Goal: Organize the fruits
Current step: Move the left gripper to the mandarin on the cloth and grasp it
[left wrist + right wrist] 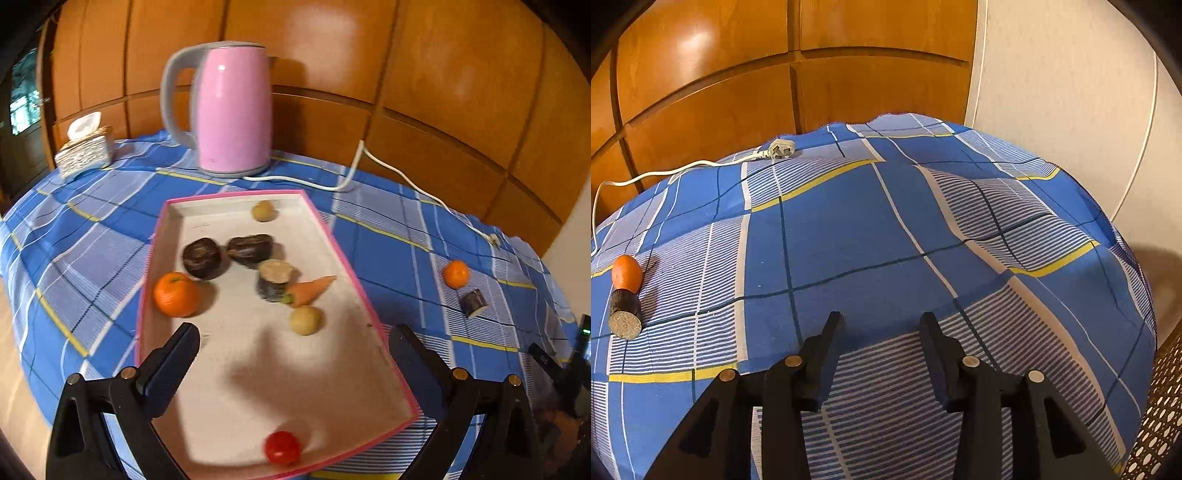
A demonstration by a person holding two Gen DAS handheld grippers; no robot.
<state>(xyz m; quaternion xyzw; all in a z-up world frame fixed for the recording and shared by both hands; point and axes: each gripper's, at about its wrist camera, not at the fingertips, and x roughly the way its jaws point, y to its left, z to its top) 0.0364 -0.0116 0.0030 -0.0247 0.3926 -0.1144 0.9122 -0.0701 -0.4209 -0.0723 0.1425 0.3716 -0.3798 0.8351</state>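
Observation:
A pink-rimmed white tray (340, 236) lies on the blue checked cloth. It holds an orange (176, 294), two dark brown fruits (202, 257), a cut aubergine piece (275, 280), a carrot (310, 290), two pale yellow balls (305, 320) and a red tomato (282, 447) near its front rim. My left gripper (295, 332) hangs open over the tray's near half, gripping nothing. Right of the tray on the cloth lie a second orange (456, 274) (627, 273) and another aubergine piece (473, 302) (625, 314). My right gripper (881, 317) is open above bare cloth, with both pieces far to its left.
A pink kettle (232, 110) stands behind the tray, and its white cord (351, 173) runs right to a plug (781, 149). A tissue box (85, 149) sits at the back left. Wooden panels back the table. The cloth drops off at the right edge (1123, 258).

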